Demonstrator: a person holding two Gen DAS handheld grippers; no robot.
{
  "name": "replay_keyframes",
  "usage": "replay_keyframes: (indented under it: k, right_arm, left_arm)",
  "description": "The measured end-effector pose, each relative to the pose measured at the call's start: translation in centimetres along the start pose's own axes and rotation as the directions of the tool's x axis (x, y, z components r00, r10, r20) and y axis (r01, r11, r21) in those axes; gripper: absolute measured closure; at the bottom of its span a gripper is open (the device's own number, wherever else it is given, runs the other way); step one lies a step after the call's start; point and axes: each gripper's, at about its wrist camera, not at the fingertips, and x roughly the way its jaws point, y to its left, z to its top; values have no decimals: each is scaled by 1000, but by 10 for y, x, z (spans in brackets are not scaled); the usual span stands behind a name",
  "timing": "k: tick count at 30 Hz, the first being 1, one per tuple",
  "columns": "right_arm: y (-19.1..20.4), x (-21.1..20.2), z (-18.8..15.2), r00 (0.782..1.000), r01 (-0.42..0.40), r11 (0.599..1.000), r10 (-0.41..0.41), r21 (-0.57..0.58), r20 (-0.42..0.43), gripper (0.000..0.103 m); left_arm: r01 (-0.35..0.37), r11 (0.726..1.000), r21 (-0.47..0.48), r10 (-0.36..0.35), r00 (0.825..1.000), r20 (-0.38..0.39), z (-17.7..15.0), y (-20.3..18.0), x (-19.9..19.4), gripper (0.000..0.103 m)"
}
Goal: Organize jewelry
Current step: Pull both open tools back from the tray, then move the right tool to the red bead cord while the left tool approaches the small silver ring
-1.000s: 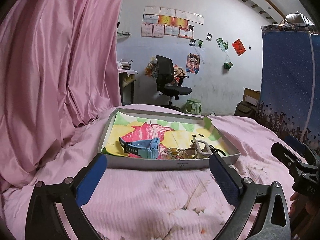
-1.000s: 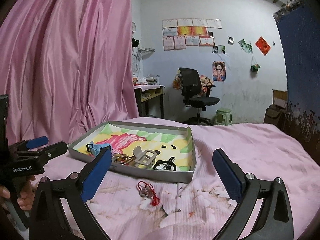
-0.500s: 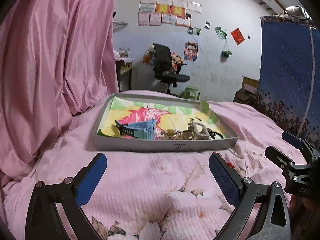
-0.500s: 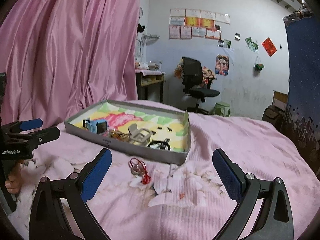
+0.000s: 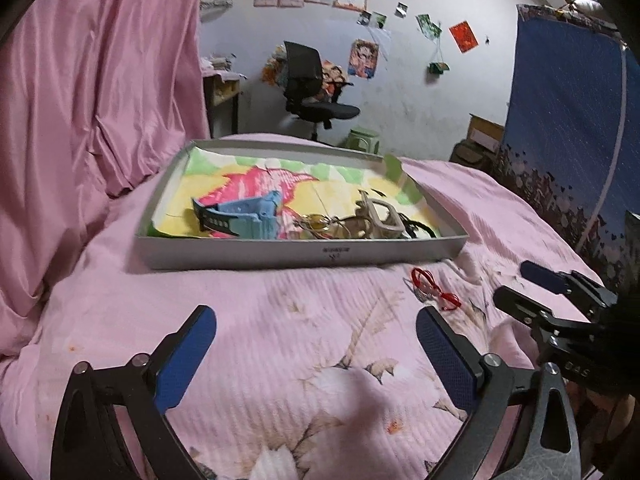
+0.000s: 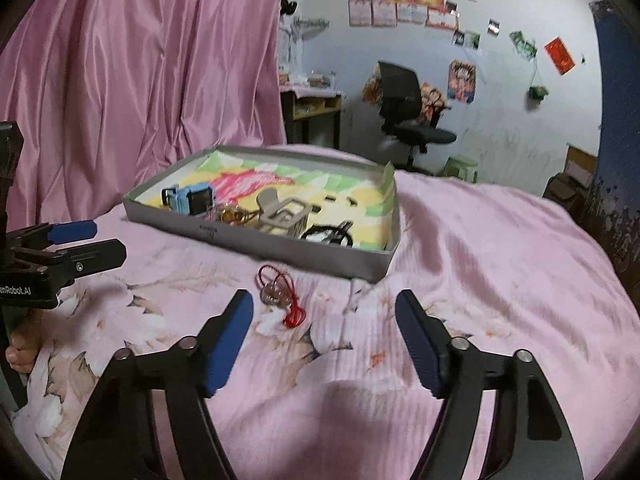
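**Both claws over the quilt, red-cord piece loose by the tray**

I hold my left gripper wide above the pink flowered bedspread, its jaws just eased in slightly, nothing between them. My right gripper has just been narrowing its jaws, though they stand apart and grip nothing. The red-cord trinket lies on the quilt just ahead of my right claw's left finger, near the front wall of the grey tray but outside it. Inside the tray sit a blue watch, a beige clip, some gold-toned pieces and a black band.
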Motion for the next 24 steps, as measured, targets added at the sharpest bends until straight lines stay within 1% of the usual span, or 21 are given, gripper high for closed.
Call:
replay_keyframes:
  k: [1, 3, 4, 6, 7, 9, 10, 12, 17, 20, 24]
  right_arm:
    - [0, 3, 0, 1000, -9, 1000, 9, 2, -15, 43]
    - [-1, 9, -1, 999, -27, 1000, 27, 7, -43, 53]
    - [-1, 12, -2, 997, -40, 999, 41, 8, -59, 56]
    - [-1, 19, -3, 994, -63, 998, 64, 6, -84, 64]
    - [1, 22, -3, 992, -77, 997, 77, 0, -96, 66]
    - [4, 27, -4, 989, -94, 996, 92, -10, -113, 70]
    - [6, 30, -4, 987, -106, 994, 103, -19, -126, 71]
    - [9, 34, -5, 983, -118, 993, 112, -31, -144, 72]
    - [14, 49, -5, 973, -132, 990, 120, -48, -199, 77]
    - [15, 59, -4, 965, -135, 990, 121, -47, -231, 79]
    - [12, 68, -2, 961, -129, 991, 117, -34, -252, 84]
  left_arm:
    - [9, 1000, 1, -9, 1000, -9, 0, -1, 2, 8]
    - [31, 1000, 3, -31, 999, -32, 0, -1, 8, 19]
    - [40, 999, 3, -40, 998, -39, 1, -2, 10, 21]
    - [62, 998, 4, -62, 997, -54, 1, -3, 14, 29]
    - [76, 997, 7, -75, 995, -62, 1, -4, 16, 31]
    - [98, 995, 17, -97, 992, -76, 1, -7, 20, 39]
    - [111, 994, 26, -108, 990, -86, 1, -9, 22, 40]
    - [129, 991, 42, -124, 987, -103, 2, -14, 26, 45]
    - [173, 982, 72, -162, 976, -145, 7, -26, 40, 48]
    - [196, 977, 80, -180, 968, -173, 9, -30, 48, 51]
    - [225, 971, 87, -203, 957, -209, 13, -38, 61, 52]
